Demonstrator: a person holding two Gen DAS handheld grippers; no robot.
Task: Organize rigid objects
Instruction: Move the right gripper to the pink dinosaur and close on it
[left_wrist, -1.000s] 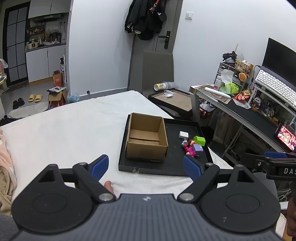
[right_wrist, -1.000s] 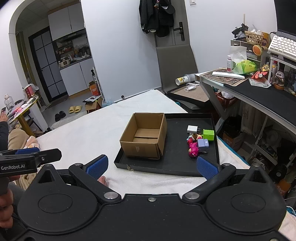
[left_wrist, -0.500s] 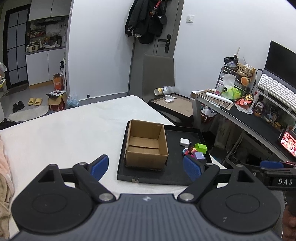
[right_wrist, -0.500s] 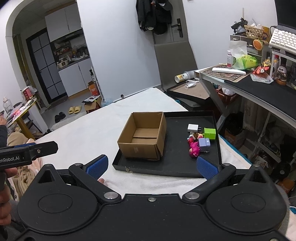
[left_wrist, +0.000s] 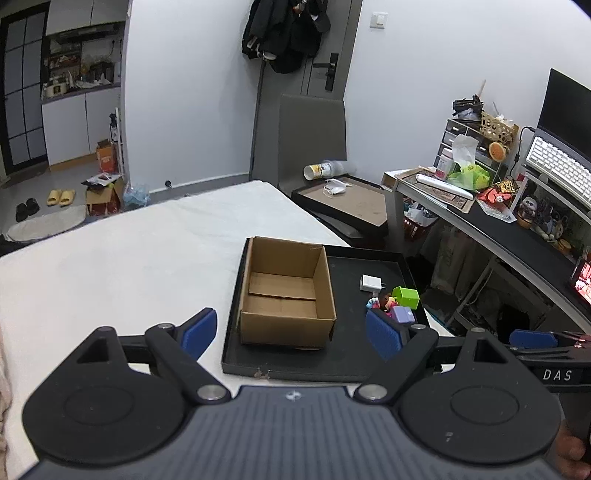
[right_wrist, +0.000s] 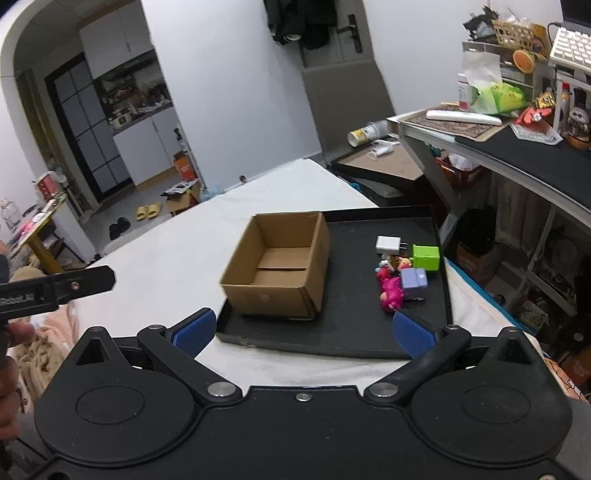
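Both grippers hang above the near edge of the white bed, each spread wide with nothing between its 2 blue pads: the left gripper (left_wrist: 291, 334) and the right gripper (right_wrist: 301, 332). Ahead, toward 12 o'clock, a black tray (right_wrist: 354, 332) holds an open cardboard box (right_wrist: 279, 271) on its left half. At about 3 o'clock from the box sit a white charger (right_wrist: 387, 244), a green cube (right_wrist: 426, 257), a lilac block (right_wrist: 414, 283) and a pink toy figure (right_wrist: 389, 291), clustered closely together.
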